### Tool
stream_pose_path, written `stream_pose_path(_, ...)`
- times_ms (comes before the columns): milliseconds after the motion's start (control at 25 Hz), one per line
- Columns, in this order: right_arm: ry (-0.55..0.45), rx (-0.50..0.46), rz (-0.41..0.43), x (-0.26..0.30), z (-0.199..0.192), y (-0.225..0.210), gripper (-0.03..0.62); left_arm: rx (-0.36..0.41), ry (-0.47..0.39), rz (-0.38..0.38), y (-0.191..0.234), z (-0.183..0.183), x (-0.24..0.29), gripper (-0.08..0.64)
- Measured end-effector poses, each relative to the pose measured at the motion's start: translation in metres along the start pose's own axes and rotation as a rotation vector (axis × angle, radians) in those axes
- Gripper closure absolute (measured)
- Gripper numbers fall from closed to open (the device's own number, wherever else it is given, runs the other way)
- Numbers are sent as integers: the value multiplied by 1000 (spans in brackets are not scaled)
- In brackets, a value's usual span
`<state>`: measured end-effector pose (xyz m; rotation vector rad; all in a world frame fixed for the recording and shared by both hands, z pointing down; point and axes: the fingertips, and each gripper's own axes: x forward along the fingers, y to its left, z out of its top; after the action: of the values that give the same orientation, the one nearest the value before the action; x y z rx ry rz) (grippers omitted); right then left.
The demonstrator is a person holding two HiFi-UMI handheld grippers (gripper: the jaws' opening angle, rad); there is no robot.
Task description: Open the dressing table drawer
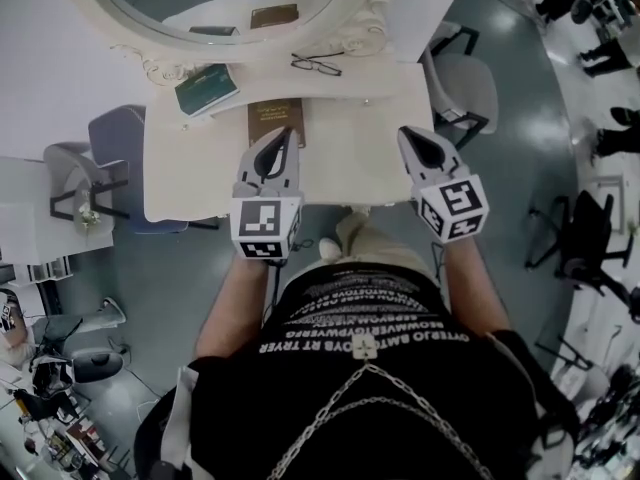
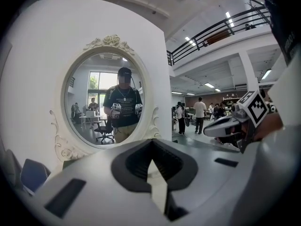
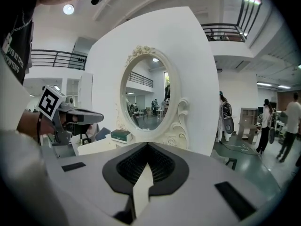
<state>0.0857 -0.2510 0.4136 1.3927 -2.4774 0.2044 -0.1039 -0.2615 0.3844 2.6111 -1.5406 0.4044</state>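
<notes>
Standing on grey-green floor, cream dressing table with books, glasses

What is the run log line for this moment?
left claw: shut, empty | right claw: shut, empty | both over dressing table front
</notes>
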Motion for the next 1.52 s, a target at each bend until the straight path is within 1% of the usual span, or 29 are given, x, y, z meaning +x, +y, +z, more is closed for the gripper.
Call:
stream_pose_path(160, 53, 17, -6, 23, -17, -22, 591, 1, 16, -2, 3, 0, 29, 557)
stream_pose_path(360, 104, 38, 3, 50, -33, -42, 590, -14, 54, -19, 3, -12, 62, 557)
stream_pose_path(640, 161, 49, 20, 80, -56, -61, 591, -32, 93, -18, 8, -27, 96, 557)
stream_pose_path(1080, 284, 54, 57, 114, -113, -73, 590, -55, 144, -27, 2, -49, 128, 557)
stream_pose_path(1520, 397, 108, 97, 141, -166, -77, 589, -66, 187, -27, -3, -62, 147, 557)
